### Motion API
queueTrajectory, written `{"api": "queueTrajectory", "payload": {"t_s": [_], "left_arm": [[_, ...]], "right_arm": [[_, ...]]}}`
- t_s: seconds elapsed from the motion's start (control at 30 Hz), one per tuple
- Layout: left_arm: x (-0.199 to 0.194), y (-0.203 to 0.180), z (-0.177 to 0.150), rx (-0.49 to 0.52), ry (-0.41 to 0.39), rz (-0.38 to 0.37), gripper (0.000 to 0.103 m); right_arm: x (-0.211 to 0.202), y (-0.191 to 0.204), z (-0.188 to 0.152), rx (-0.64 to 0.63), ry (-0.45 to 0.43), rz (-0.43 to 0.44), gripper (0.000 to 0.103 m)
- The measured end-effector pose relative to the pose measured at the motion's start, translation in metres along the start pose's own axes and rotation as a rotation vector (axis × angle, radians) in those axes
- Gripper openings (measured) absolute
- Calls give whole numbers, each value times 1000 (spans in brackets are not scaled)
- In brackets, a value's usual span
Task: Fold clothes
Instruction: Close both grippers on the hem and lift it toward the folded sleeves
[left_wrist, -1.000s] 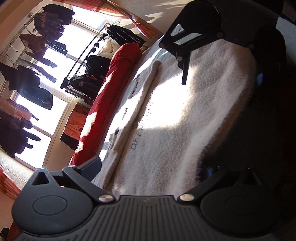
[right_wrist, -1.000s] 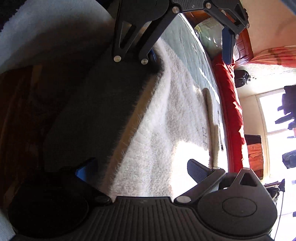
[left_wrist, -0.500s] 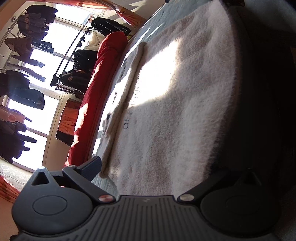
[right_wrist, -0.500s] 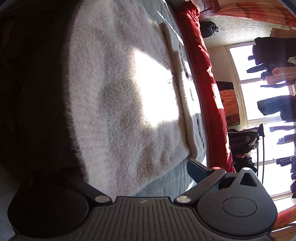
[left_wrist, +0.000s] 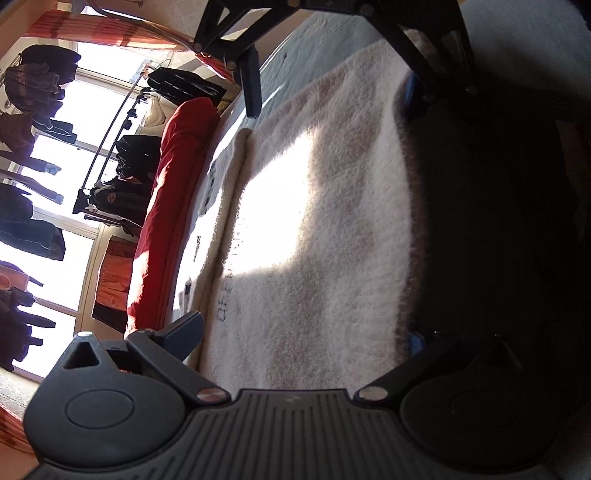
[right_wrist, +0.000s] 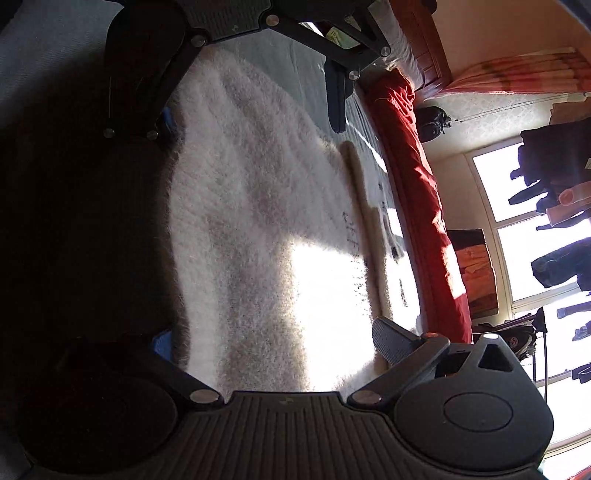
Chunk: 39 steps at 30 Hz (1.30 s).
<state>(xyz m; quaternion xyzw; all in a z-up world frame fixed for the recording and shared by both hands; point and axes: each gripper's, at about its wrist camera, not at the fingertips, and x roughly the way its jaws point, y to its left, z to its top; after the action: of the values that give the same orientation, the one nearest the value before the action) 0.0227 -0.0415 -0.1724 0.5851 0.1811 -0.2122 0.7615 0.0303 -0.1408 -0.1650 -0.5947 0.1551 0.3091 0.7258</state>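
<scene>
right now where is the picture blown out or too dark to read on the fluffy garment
Left wrist view: a sun patch blows out the middle of the fluffy garment, and its right edge sinks into black shadow. Right wrist view: glare near the right gripper, left side black; the windows are overexposed.

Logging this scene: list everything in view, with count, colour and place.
Sweater: one, fuzzy white, flat on the bed.
Bed: one, grey-blue cover, under the sweater.
Bolster: one, red, along the bed's far edge.
Hung clothes: several, dark, at the window.
Curtain: one, orange-red, above the window.
Left gripper: one, black, open over the sweater.
Right gripper: one, black, open over the sweater.
</scene>
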Motion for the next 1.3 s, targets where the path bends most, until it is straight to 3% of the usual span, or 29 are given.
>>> {"api": "queueTrajectory", "payload": {"t_s": [0.17, 0.3, 0.4, 0.47, 0.5, 0.57, 0.63, 0.8, 1.3], "left_arm": [[0, 3, -28, 18, 98, -4, 90], [-1, 4, -42, 23, 162, -25, 69], [-2, -1, -40, 59, 167, -44, 59], [1, -6, -34, 84, 160, -60, 52], [2, -8, -32, 96, 157, -68, 45], [3, -9, -28, 109, 156, -86, 36], [2, -5, -30, 87, 161, -121, 22], [-2, 0, -37, 77, 180, -151, 13], [-1, 35, -30, 63, 164, -143, 10]], "right_arm": [[3, -9, -32, 39, 95, 17, 95], [1, -10, -49, 61, 140, 29, 82], [1, -6, -47, 79, 151, 65, 67], [4, -4, -42, 93, 154, 104, 52], [6, -1, -38, 92, 154, 124, 46], [7, 3, -34, 79, 162, 152, 22], [5, 2, -34, 83, 169, 172, 14], [2, -14, -41, 157, 184, 211, 10], [-4, -48, -40, 191, 161, 189, 8]]}}
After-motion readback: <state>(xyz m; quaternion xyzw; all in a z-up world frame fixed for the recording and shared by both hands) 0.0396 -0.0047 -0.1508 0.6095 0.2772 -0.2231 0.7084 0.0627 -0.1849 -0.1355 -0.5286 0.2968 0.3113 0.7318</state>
